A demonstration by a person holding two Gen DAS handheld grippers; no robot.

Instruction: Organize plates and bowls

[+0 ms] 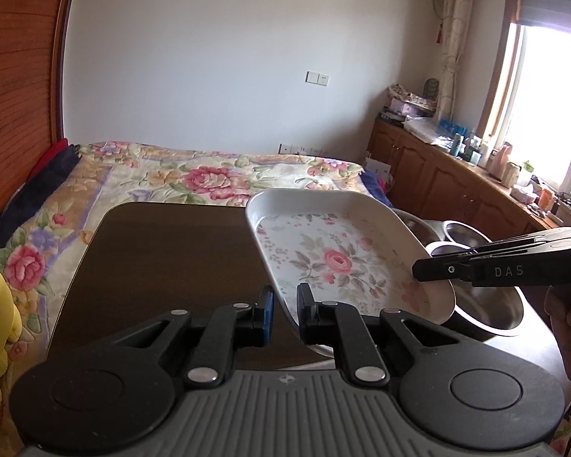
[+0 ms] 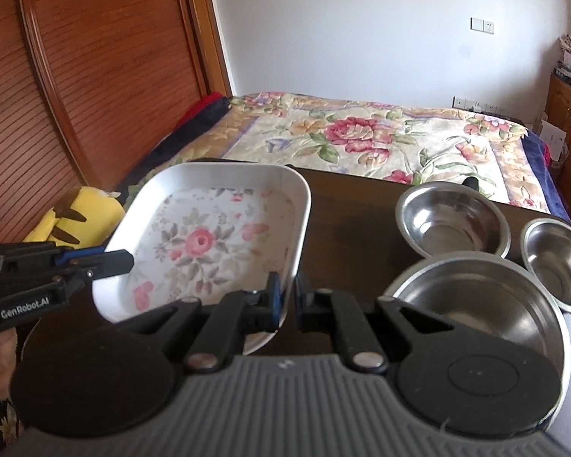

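Grip: my left gripper [image 1: 285, 314] and right gripper [image 2: 287, 297] both clamp the floral tray [image 1: 335, 255].
Place: tray left of steel bowls [image 2: 453, 221].
Care: I'd keep it level, lower both sides together.

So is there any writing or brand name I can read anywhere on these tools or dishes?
"DAS": on the black right hand-held gripper, seen from the left camera.
"GenRobot.AI": on the black left hand-held gripper, seen from the right camera.
White rectangular floral-printed tray: flowers only, no words.
Three round stainless steel bowls: no marking readable.
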